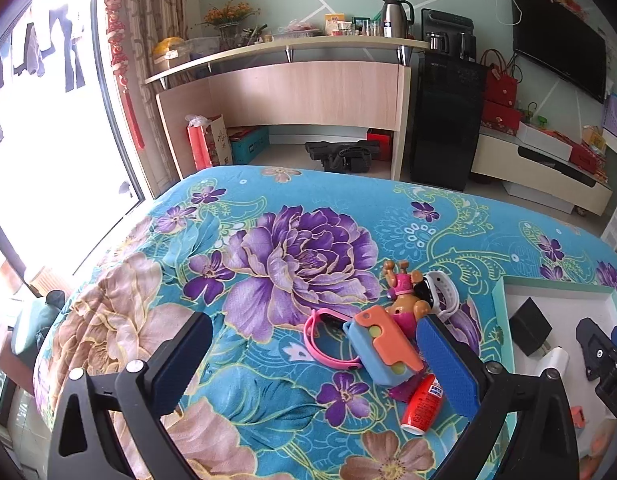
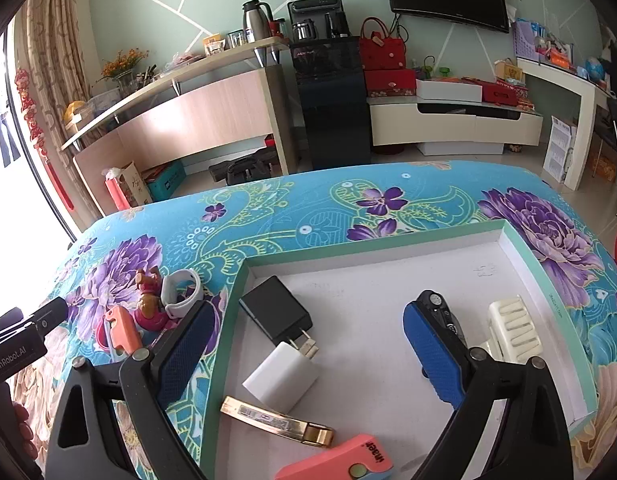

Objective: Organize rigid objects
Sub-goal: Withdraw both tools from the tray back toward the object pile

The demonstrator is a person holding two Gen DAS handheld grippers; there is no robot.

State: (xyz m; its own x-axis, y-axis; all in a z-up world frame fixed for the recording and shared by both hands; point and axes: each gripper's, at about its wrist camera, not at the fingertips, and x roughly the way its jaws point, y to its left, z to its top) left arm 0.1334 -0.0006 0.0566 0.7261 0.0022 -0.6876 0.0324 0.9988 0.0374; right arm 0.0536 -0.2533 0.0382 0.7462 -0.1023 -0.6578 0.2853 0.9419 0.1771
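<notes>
A shallow tray [image 2: 392, 242] with a pale green rim and white floor lies on the flower-printed blue cloth [image 1: 268, 248] covering the surface; I cannot tell whether a bed or a desk is under the cloth. Inside the tray, a black charger [image 2: 274, 312] and a white charger [image 2: 282, 376] lie touching near its left wall, with a gold clip [image 2: 276, 422] just in front of them. A salmon-pink case [image 2: 340, 460], cut off by the lower edge, lies at the tray's near side. Toward the tray's right wall sits a cream ribbed piece [image 2: 514, 330], and beside it a dark blue folding tool [image 2: 438, 312], largely hidden behind one finger.

Left of the tray, on the cloth, is a tight cluster: a blue-and-orange case [image 1: 382, 346] resting on a pink watch [image 1: 324, 340], a red tube [image 1: 422, 402] at its near end, a brown-and-pink toy figure [image 1: 404, 292] behind it, and a white watch [image 1: 440, 292] touching the figure.

The left gripper [image 1: 320, 364] hovers over the cluster, fingers spread wide and empty. The right gripper [image 2: 316, 356] hangs over the tray, fingers likewise wide apart and holding nothing.
</notes>
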